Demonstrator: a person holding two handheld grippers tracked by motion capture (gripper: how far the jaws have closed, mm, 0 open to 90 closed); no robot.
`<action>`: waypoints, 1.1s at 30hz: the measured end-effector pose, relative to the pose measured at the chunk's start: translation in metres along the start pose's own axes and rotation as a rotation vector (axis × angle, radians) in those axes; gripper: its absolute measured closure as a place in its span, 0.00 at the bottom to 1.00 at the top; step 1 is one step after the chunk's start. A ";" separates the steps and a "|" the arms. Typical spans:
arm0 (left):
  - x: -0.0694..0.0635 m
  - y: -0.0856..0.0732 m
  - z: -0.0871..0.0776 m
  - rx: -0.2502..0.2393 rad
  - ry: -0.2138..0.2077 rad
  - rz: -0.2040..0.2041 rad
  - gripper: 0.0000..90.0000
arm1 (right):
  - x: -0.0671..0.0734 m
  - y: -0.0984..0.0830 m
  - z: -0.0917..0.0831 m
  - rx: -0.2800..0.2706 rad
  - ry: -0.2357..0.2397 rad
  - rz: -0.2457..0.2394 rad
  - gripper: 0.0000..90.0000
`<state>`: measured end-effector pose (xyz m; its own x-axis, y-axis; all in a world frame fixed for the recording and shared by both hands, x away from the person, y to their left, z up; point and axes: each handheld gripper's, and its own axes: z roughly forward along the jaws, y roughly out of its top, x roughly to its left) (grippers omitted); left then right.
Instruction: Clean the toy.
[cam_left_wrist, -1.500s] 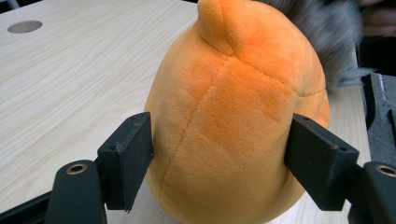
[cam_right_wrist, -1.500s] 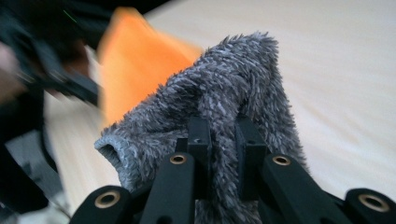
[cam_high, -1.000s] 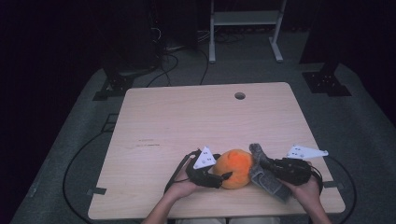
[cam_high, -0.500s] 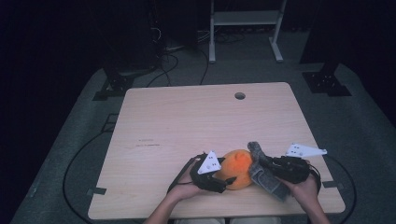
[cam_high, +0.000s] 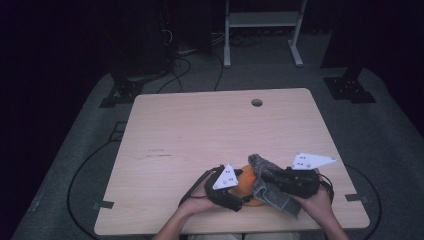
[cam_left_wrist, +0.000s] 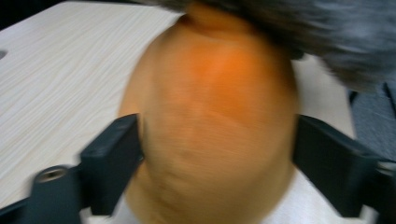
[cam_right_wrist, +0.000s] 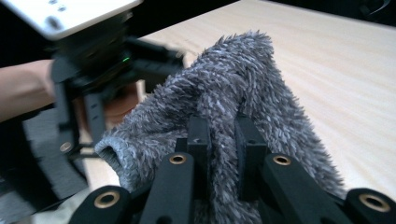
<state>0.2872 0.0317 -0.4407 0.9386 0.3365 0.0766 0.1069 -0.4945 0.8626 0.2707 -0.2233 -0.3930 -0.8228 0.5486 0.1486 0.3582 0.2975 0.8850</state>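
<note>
Near the front edge of the surface (cam_high: 165, 130), the left tool (cam_high: 234, 192), jaws just opening, straddles the ball (cam_left_wrist: 212, 126) to steady it while the right tool (cam_right_wrist: 223, 140) pinches the sock (cam_right_wrist: 233, 88), peeling it away.

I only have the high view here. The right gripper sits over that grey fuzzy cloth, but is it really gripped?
Observer: Yes. In the right gripper view the right gripper is pinched shut on a fold of the grey fuzzy cloth.
Operator: And the left one, is it on the orange thing?
Observer: The left gripper has the orange thing between its jaws; they have just been opening, and a gap shows at the right pad.
Operator: Is the cloth clear of it?
Observer: No, in the left gripper view the cloth drapes over its top.
</note>
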 end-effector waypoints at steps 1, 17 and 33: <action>0.000 0.000 0.003 0.025 -0.005 -0.006 0.13 | 0.000 -0.001 0.000 0.009 0.014 0.005 0.87; -0.010 -0.001 0.006 0.039 -0.012 0.067 0.28 | 0.013 0.016 -0.008 0.035 0.004 -0.083 0.88; 0.003 -0.008 0.000 0.013 -0.039 -0.014 0.29 | -0.053 -0.040 -0.018 0.079 -0.085 0.167 0.88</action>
<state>0.2893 0.0364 -0.4474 0.9490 0.3120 0.0452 0.1238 -0.5009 0.8566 0.2923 -0.2784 -0.4280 -0.7100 0.6583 0.2502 0.5232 0.2553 0.8131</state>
